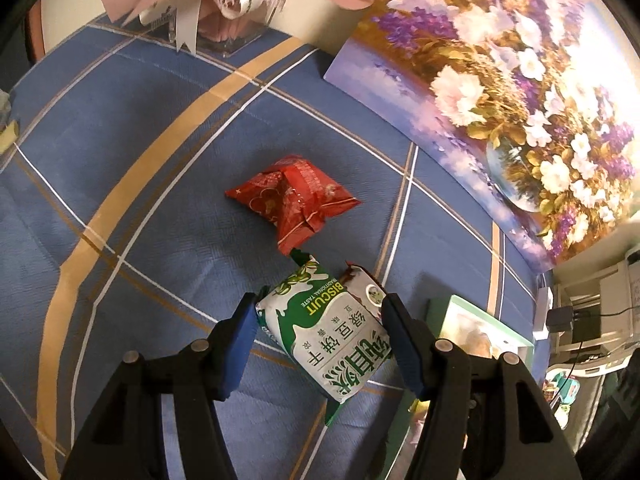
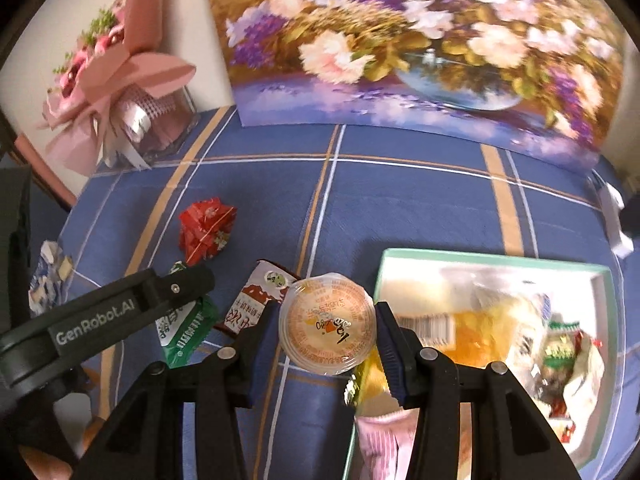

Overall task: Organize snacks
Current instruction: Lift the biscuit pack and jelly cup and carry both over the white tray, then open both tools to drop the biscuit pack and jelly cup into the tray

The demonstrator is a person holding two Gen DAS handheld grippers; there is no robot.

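My left gripper [image 1: 320, 322] stands around a green and white biscuit packet [image 1: 320, 332] on the blue checked cloth; its pads touch both sides of the packet. The same packet [image 2: 186, 330] shows under the left gripper's arm in the right wrist view. My right gripper [image 2: 326, 330] is shut on a round orange jelly cup [image 2: 326, 322], held above the cloth just left of the mint-green box [image 2: 480, 258]. A red snack packet [image 1: 294, 200] lies ahead of the left gripper, and shows in the right wrist view [image 2: 206, 234]. A brown and white packet [image 2: 256, 300] lies between the grippers.
The mint-green box [image 1: 500, 326] holds several snacks. A flower painting [image 2: 420, 48] leans at the back. A pink bouquet [image 2: 116, 76] in a clear vase stands back left. A crumpled blue and white wrapper [image 2: 46, 280] lies at the left edge.
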